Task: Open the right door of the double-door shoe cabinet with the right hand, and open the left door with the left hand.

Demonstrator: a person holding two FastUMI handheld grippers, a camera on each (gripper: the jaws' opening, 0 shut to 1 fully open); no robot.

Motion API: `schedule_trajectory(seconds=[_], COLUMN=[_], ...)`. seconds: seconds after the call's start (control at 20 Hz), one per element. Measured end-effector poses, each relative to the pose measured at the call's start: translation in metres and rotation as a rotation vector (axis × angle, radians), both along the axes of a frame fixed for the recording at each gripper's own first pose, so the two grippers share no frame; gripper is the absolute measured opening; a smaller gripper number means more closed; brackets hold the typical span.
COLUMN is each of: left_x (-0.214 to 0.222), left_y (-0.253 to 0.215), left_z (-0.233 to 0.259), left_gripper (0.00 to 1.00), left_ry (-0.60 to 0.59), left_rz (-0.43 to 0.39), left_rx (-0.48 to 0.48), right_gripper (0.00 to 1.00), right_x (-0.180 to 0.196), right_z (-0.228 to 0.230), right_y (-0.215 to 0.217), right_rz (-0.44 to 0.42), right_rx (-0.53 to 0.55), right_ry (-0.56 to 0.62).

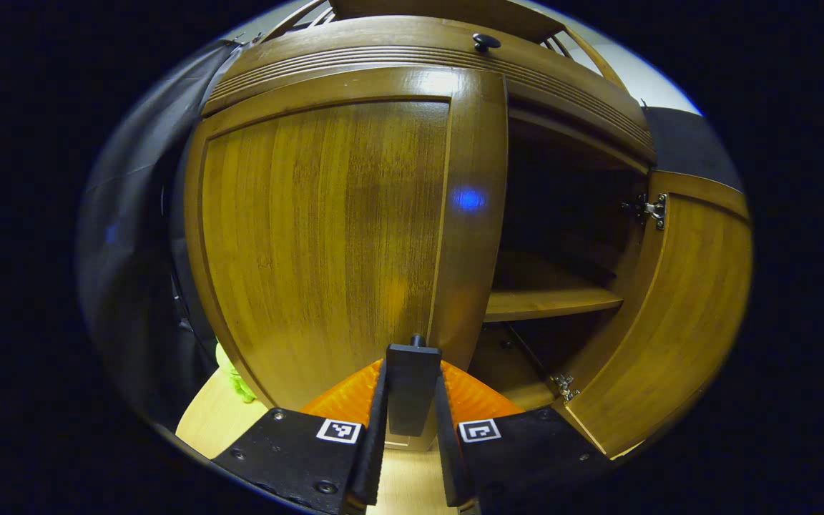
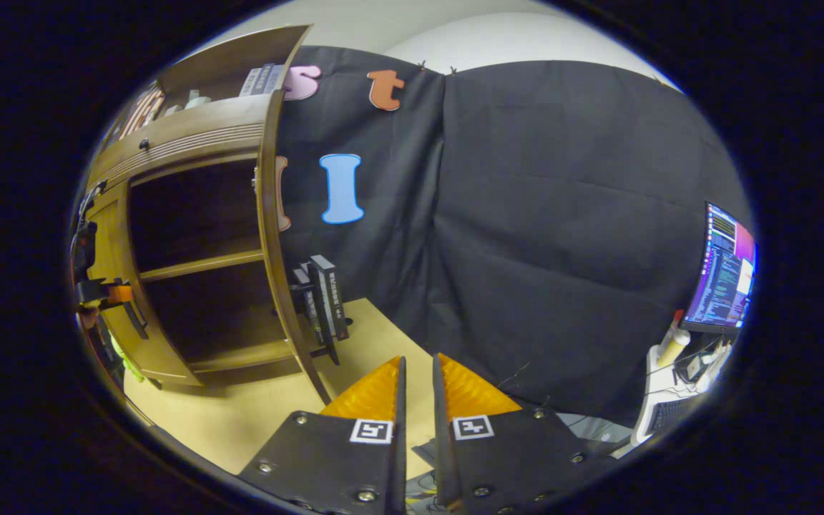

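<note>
So the glossy brown wooden double-door shoe cabinet [image 1: 355, 64] stands on a pale wooden floor [image 1: 219, 422], and in the left gripper view its brown wooden left door [image 1: 326, 236] looks flat against the front, or very nearly so, while the brown wooden right door [image 1: 677, 315] is swung wide open on its small silver hinges [image 1: 651, 209]. That leaves the dark inside on show, with one plain wooden shelf [image 1: 551, 300] across the middle. The left gripper [image 1: 412, 400], the one with orange-backed black fingers, is right up at the bottom inner edge of the left door, and both fingers are pinched onto the flat black rectangular door handle [image 1: 412, 386] that sticks out there, so it's got a proper hold on it. In the right gripper view the right gripper [image 2: 418, 408] hangs well clear of the cabinet, empty, fingers close together with just a narrow slit between them. Beyond it there's the black cloth booth wall [image 2: 562, 236], some black flat panels [image 2: 326, 300] standing beside the open door, and a lit computer monitor [image 2: 727, 272] off at the far edge.
</note>
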State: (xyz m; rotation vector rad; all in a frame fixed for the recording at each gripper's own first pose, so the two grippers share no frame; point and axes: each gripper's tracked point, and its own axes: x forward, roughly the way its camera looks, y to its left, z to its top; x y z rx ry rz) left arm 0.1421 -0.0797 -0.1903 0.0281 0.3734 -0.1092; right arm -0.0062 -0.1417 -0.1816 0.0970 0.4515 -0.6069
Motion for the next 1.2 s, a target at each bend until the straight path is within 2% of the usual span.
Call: schedule_trajectory(seconds=[0.1,0.15,0.5,0.7,0.8,1.05,1.2], left_x=[-0.001,0.000,0.000,0.001,0.002,0.001,0.002], left_y=[0.000,0.000,0.000,0.000,0.000,0.000,0.000], left_z=[0.000,-0.001,0.001,0.002,0.003,0.003,0.003], left_gripper=[0.33,0.36,0.35,0.33,0.38,0.33,0.35], left_ry=[0.004,0.004,-0.010,-0.025,-0.032,-0.038,-0.041], left_rz=[0.004,0.005,0.009,0.016,0.021,0.025,0.031], left_rx=[-0.007,-0.010,-0.015,-0.027,-0.031,-0.044,-0.054], right_gripper=[0.17,0.17,0.17,0.17,0.17,0.17,0.17], right_x=[0.009,0.014,0.045,0.058,0.061,0.068,0.066], right_z=[-0.003,-0.004,-0.008,-0.016,-0.017,-0.025,-0.033], right_y=[0.005,0.009,0.033,0.043,0.045,0.059,0.065], right_rz=[0.032,0.051,0.142,0.168,0.172,0.178,0.179], right_rx=[0.010,0.015,0.045,0.087,0.096,0.149,0.161], right_ry=[0.002,0.003,-0.008,-0.007,-0.008,-0.012,0.001])
